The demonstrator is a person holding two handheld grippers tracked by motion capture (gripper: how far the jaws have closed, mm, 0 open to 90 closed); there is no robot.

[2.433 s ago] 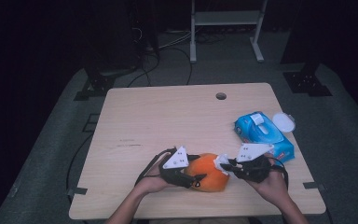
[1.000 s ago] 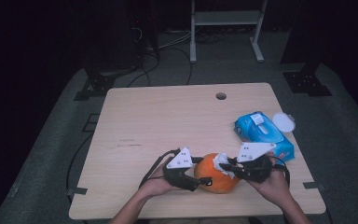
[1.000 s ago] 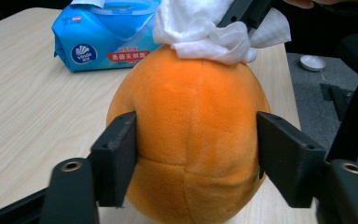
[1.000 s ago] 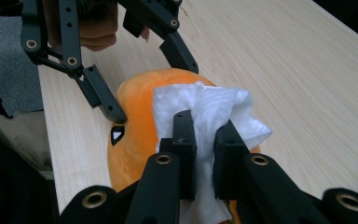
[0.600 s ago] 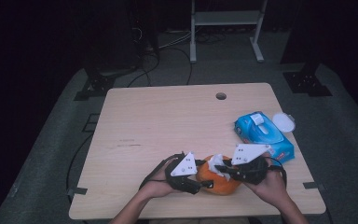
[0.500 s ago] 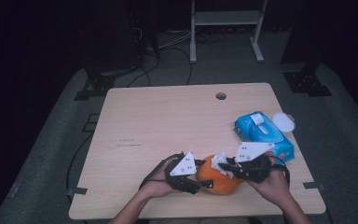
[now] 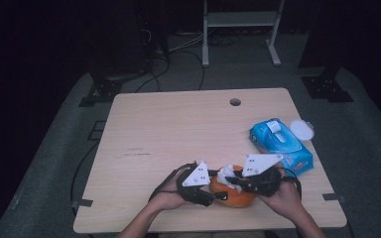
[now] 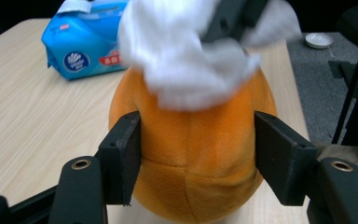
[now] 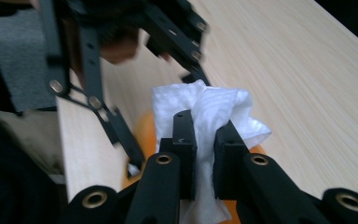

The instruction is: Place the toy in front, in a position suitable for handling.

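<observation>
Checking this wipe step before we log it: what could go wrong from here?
1. The left gripper clamps the soft orange plush only at its sides; hard rubbing could squeeze or twist it loose.
2. The right gripper pinches just a fold of the white wipe; dragging may pull it free.
3. The wipes pack lies close by; a wide stroke might bump it.

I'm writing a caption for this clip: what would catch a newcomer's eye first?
The round orange plush toy at the wooden table's near edge, clamped between the left gripper jaws. On top of it the right gripper presses a crumpled white wipe. To the right lies a blue pack of wet wipes.
</observation>
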